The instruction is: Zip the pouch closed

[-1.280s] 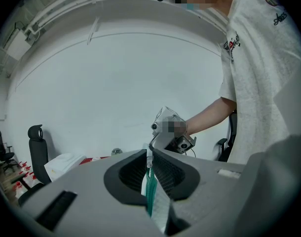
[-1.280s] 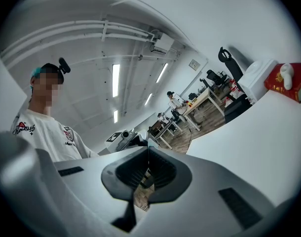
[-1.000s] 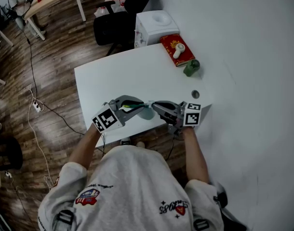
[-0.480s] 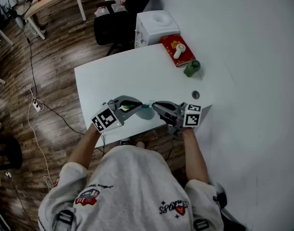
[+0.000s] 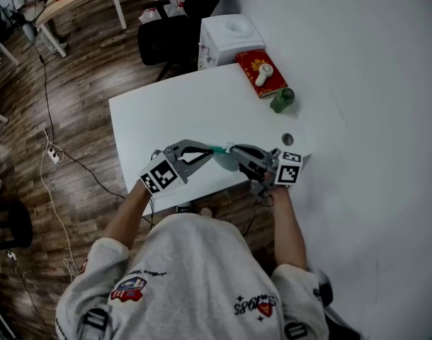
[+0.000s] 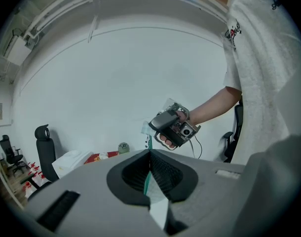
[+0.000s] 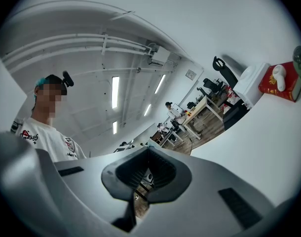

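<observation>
Head view: the teal pouch [image 5: 222, 154] hangs between my two grippers, over the 6 o'clock edge of the white table [image 5: 166, 112], the side nearest my body. My left gripper [image 5: 210, 149] comes at it from 8 o'clock and my right gripper [image 5: 232, 151] from 4 o'clock. The tips nearly face each other.

Left gripper view: jaws clamped on the pouch. A teal strip and a clear sheet sit pressed between the pads, and the strip runs on toward 12 o'clock to the right gripper's tips.

Right gripper view: pads together at the tip. What they pinch is too thin to make out here, but the left gripper view puts the pouch's far end at those tips.

How far the zip is closed: cannot tell.

Also on the table: a red box [image 5: 260, 73] at the 1 o'clock corner, with a green object [image 5: 281, 100] just beside it at its 5 o'clock. Both are well apart from the pouch.
</observation>
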The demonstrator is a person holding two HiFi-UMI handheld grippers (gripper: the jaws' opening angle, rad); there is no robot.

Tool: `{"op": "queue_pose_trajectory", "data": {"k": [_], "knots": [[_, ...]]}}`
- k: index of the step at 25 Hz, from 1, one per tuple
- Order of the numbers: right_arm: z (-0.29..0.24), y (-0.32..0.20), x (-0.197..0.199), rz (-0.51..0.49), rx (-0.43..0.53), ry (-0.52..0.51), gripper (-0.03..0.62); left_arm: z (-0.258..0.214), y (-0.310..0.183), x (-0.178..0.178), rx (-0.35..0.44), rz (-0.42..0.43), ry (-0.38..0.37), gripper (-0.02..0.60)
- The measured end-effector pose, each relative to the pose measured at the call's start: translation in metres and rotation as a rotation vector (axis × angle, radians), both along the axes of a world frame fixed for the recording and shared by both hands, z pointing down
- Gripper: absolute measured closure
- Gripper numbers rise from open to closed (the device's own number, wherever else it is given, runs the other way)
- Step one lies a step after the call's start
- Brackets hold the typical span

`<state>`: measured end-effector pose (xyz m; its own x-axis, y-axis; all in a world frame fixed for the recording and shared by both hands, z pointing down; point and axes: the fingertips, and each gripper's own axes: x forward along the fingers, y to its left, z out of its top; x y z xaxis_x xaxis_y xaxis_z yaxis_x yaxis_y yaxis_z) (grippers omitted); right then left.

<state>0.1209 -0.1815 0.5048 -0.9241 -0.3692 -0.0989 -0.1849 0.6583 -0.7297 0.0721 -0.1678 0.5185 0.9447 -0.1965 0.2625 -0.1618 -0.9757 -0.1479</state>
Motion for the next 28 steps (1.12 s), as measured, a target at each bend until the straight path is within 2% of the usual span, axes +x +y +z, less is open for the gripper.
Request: {"op": "queue_pose_trajectory", "data": {"k": [6, 9, 10, 12, 14, 16, 28], "knots": [[0.002, 0.005, -0.004, -0.03, -0.008, 0.012, 0.589, 0.004, 0.001, 0.01, 0.012, 0.012, -0.019, 0.569], [0.004, 0.011, -0.01, -0.056, -0.01, 0.018, 0.589, 0.004, 0.002, 0.013, 0.001, 0.021, -0.018, 0.462], [0.004, 0.012, -0.012, -0.064, -0.01, 0.02, 0.589, 0.004, 0.004, 0.014, -0.003, 0.028, -0.019, 0.459], [0.004, 0.014, -0.016, -0.078, -0.011, 0.025, 0.589, 0.004, 0.007, 0.015, -0.01, 0.043, -0.022, 0.459], [0.006, 0.015, -0.018, -0.088, -0.012, 0.033, 0.589, 0.005, 0.009, 0.015, -0.018, 0.053, -0.025, 0.511], [0.007, 0.015, -0.019, -0.093, -0.012, 0.039, 0.589, 0.006, 0.009, 0.014, -0.023, 0.052, -0.024, 0.529], [0.015, 0.019, -0.016, -0.082, -0.011, 0.072, 0.591, 0.009, 0.012, 0.01, -0.02, 0.059, -0.04, 0.543]]}}
